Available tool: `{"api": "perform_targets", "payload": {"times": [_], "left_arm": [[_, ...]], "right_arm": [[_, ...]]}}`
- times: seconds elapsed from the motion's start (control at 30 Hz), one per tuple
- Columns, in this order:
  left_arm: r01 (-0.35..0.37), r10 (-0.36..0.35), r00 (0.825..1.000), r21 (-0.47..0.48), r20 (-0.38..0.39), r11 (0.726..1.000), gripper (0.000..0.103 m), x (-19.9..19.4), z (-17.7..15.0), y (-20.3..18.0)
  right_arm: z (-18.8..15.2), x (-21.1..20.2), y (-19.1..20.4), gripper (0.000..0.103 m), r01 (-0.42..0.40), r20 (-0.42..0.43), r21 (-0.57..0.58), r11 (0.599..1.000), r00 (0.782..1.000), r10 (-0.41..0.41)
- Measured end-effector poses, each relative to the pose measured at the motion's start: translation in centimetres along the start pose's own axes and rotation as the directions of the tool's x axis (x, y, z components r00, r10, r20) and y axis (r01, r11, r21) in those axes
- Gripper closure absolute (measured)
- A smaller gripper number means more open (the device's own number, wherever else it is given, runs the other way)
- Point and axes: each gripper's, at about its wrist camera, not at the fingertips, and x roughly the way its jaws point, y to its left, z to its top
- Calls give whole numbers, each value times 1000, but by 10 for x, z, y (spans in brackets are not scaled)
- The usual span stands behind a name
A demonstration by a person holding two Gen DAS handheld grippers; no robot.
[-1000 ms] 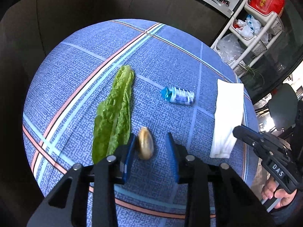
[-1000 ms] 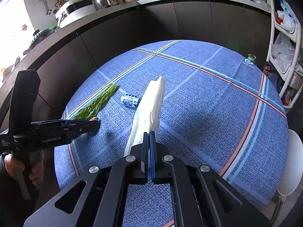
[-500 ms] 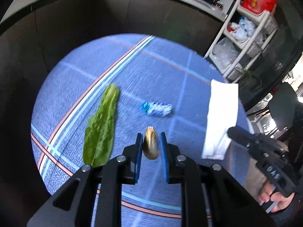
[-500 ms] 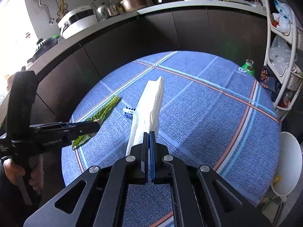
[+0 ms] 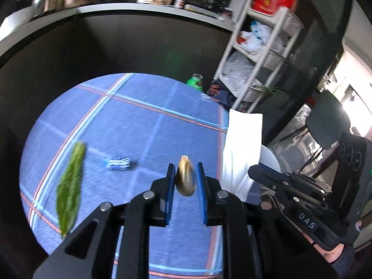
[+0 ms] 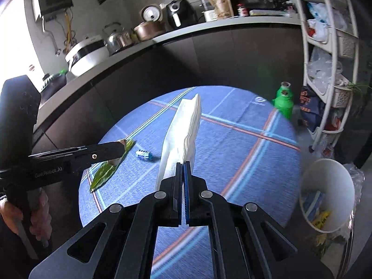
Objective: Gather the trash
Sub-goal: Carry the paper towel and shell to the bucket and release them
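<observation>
"DAS" lettering on right claw [image 5: 252,173] pinching napkin [image 5: 241,148], left claw [image 5: 185,176] gripping brown shell [image 5: 185,179]

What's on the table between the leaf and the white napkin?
A small blue-and-white wrapper lies on the cloth between the leaf and the held napkin. Both wrist views show it.

Blue tablecloth [image 5: 144,125] with pink and pale-blue stripes, green leaf [image 5: 69,188], white napkin [image 6: 183,134], golden-brown shell [image 5: 185,176]
</observation>
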Motion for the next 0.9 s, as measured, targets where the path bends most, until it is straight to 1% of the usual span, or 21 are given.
{"api": "perform_targets", "payload": {"times": [0.23, 0.43, 0.63, 0.73, 0.9], "left_arm": [[56, -55, 998, 86, -14, 995, 84, 15, 8, -59], [107, -104, 994, 153, -26, 982, 84, 31, 15, -106], [160, -150, 986, 199, -67, 967, 84, 56, 18, -146], [199, -183, 979, 219, -93, 955, 84, 71, 20, -165], [220, -189, 973, 276, -135, 936, 84, 95, 24, -193]], "right_arm": [[-5, -36, -45, 102, 51, 57, 72, 996, 997, -55], [-14, -59, -82, 101, 98, 84, 140, 985, 990, -110], [-26, -73, -120, 102, 136, 96, 209, 969, 983, -158], [-31, -76, -136, 102, 151, 94, 239, 959, 980, -178], [-42, -78, -165, 101, 178, 83, 296, 938, 974, -211]]}}
